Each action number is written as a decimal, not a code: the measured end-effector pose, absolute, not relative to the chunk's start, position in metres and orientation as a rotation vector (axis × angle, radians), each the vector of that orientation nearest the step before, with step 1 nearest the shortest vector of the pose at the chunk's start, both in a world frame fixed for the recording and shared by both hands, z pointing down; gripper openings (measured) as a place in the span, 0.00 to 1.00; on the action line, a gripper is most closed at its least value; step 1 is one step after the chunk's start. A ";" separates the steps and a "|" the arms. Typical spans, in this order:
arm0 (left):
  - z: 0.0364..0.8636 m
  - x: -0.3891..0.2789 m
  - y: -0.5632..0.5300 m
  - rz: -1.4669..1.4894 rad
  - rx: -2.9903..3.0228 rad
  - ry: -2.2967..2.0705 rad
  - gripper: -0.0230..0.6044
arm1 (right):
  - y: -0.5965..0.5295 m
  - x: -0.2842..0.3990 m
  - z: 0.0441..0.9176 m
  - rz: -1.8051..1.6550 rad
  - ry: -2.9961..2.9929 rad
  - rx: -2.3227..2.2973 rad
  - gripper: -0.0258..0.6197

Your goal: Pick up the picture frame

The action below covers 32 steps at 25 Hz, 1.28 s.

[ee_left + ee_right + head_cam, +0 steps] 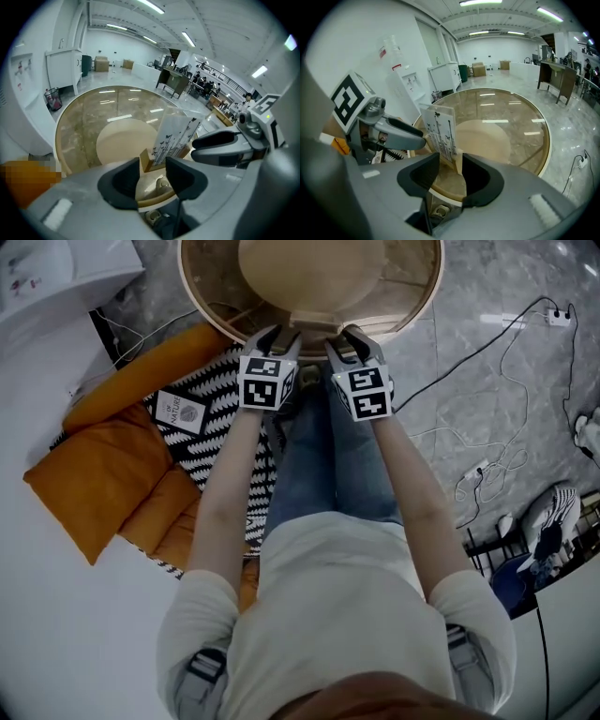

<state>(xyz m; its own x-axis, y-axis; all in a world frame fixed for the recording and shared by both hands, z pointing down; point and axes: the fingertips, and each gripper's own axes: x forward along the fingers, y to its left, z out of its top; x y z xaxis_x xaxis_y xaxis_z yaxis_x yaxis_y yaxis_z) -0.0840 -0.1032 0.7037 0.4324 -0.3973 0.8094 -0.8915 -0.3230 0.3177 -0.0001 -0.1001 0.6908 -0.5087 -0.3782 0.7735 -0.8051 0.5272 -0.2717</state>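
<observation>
The picture frame (176, 133), a clear upright panel printed with black butterflies on a wooden base, stands at the near edge of a round glass table (424, 298). My left gripper (152, 169) is open, and the left end of the frame's base shows just beyond its gap. My right gripper (450, 169) is open too, with the frame's (439, 131) right end just past its jaws. In the head view both grippers, left (274, 337) and right (352, 337), hang side by side at the table's rim; the frame between them is barely visible. No pad presses on the frame.
Orange cushions (103, 474) and a black-and-white zigzag rug (220, 418) with a small card (180, 412) lie at the left. White cables (487, 460), a power strip (560, 317) and shoes (553, 517) are on the grey floor at the right. The person's legs are under the table edge.
</observation>
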 end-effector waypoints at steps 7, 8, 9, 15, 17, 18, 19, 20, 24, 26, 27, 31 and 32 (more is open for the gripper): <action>0.730 -0.080 -0.104 0.846 1.920 -1.038 0.36 | -0.105 -0.004 0.717 0.842 -2.094 0.940 0.33; 0.732 -0.080 -0.104 0.848 1.923 -1.034 0.36 | -0.106 -0.006 0.719 0.845 -2.097 0.945 0.33; 0.733 -0.080 -0.104 0.850 1.929 -1.031 0.36 | -0.108 -0.007 0.720 0.847 -2.100 0.953 0.33; 0.742 -0.070 -0.105 0.896 1.982 -0.985 0.36 | -0.116 -0.010 0.727 0.842 -2.109 0.966 0.34; 0.747 -0.070 -0.105 0.919 1.985 -0.991 0.35 | -0.116 -0.012 0.729 0.850 -2.114 0.967 0.34; 0.748 -0.070 -0.105 0.926 1.982 -0.998 0.34 | -0.115 -0.013 0.729 0.856 -2.113 0.969 0.34; 0.748 -0.071 -0.105 0.929 1.978 -1.006 0.32 | -0.115 -0.013 0.729 0.860 -2.110 0.973 0.34; 0.748 -0.072 -0.106 0.928 1.974 -1.011 0.32 | -0.114 -0.013 0.729 0.863 -2.106 0.977 0.34; 0.746 -0.072 -0.104 0.931 1.971 -1.009 0.30 | -0.112 -0.012 0.729 0.861 -2.090 0.977 0.34; 0.741 -0.071 -0.103 0.936 1.980 -1.011 0.30 | -0.111 -0.010 0.725 0.871 -2.092 0.977 0.33; 0.739 -0.071 -0.103 0.935 1.983 -1.013 0.29 | -0.111 -0.010 0.723 0.876 -2.095 0.980 0.33; 0.725 -0.067 -0.099 0.921 1.991 -1.024 0.29 | -0.106 -0.006 0.709 0.862 -2.094 0.992 0.33; 0.722 -0.066 -0.098 0.922 1.994 -1.025 0.29 | -0.105 -0.005 0.705 0.858 -2.094 0.994 0.33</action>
